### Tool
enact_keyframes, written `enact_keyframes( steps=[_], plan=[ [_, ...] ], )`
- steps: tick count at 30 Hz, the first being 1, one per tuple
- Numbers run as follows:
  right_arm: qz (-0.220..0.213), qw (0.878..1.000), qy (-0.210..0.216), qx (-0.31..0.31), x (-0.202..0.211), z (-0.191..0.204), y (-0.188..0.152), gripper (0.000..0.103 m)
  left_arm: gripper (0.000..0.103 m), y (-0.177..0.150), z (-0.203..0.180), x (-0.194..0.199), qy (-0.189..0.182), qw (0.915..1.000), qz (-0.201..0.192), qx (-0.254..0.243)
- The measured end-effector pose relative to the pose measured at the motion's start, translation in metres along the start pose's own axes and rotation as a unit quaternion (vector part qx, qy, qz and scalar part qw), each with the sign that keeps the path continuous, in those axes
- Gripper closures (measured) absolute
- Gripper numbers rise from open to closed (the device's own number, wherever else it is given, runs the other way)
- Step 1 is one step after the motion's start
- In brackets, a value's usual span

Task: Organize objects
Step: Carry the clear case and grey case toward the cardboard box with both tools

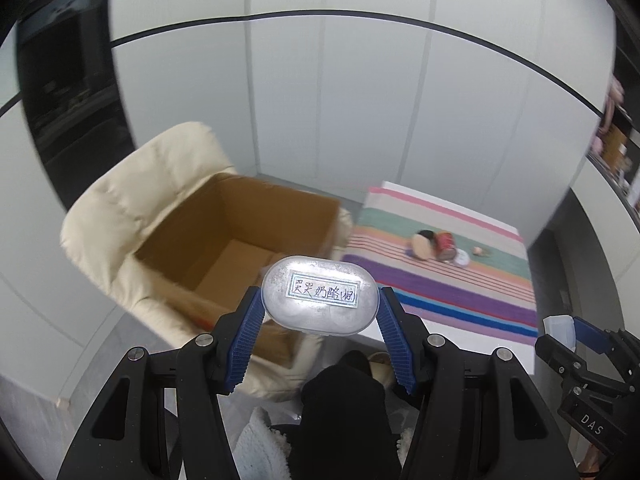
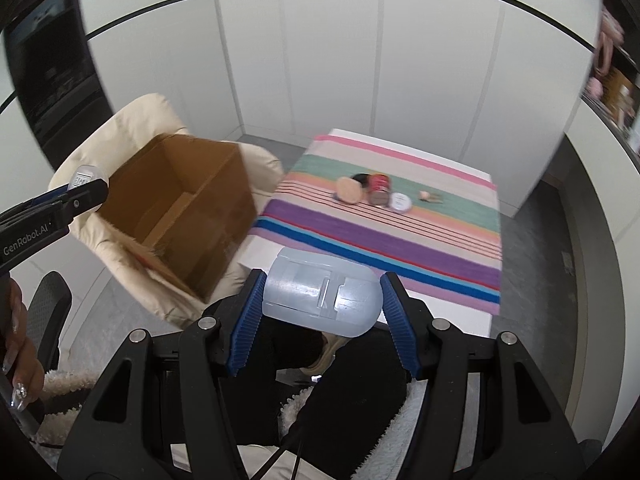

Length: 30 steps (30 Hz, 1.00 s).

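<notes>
A labelled oval tin [image 1: 319, 295] is clamped across its long axis in the left gripper [image 1: 320, 304]; a translucent plastic case [image 2: 322, 294] is pinched the same way in the right gripper [image 2: 320, 300]. The open cardboard box [image 1: 236, 240] on the cream armchair [image 1: 132, 200] lies far-left of both, nearer the left gripper. 4 or so small items [image 2: 376, 194], too small to identify, are left on the striped cloth [image 2: 400, 240], far-right.

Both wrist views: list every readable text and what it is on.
"哭哭奶酪(原)", handwritten: label on the silver oval container in the left tool.
"DAS": right tool's body.
"GenRobot.AI": left tool's arm.
Red can and round white lid: print too blurred.
</notes>
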State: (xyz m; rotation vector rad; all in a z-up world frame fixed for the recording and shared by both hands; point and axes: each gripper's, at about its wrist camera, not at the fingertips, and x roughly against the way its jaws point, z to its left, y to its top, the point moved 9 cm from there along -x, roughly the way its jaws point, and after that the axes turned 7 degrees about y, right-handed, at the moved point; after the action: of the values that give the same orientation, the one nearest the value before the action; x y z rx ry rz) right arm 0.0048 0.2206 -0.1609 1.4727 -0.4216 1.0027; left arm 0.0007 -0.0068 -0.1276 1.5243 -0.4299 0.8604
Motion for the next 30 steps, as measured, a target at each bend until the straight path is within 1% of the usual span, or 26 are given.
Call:
enact_keyframes(
  steps=[5,9,13,19,23,30],
  plan=[
    [0.006,0.998,0.039,0.045,-0.017,0.047,0.01,0.042,0.044,-0.008,0.052,-0.001,0.042,0.9984,0.005,0.038],
    [0.014,0.994,0.069,0.082,-0.032,0.087,0.015,0.042,0.044,-0.016,0.088,-0.003,0.066,0.9956,0.013,0.065],
    [0.018,0.989,0.093,0.112,-0.044,0.124,0.02,0.042,0.044,-0.02,0.113,-0.01,0.081,0.9927,0.019,0.087],
    [0.02,0.985,0.105,0.139,-0.063,0.156,0.032,0.042,0.044,-0.008,0.124,-0.029,0.092,0.9901,0.023,0.103],
    [0.022,0.982,0.109,0.151,-0.078,0.17,0.045,0.042,0.044,0.003,0.128,-0.047,0.092,0.9888,0.027,0.114],
    [0.035,0.979,0.116,0.166,-0.118,0.19,0.071,0.042,0.044,0.023,0.142,-0.091,0.1,0.9854,0.042,0.131]
  ],
)
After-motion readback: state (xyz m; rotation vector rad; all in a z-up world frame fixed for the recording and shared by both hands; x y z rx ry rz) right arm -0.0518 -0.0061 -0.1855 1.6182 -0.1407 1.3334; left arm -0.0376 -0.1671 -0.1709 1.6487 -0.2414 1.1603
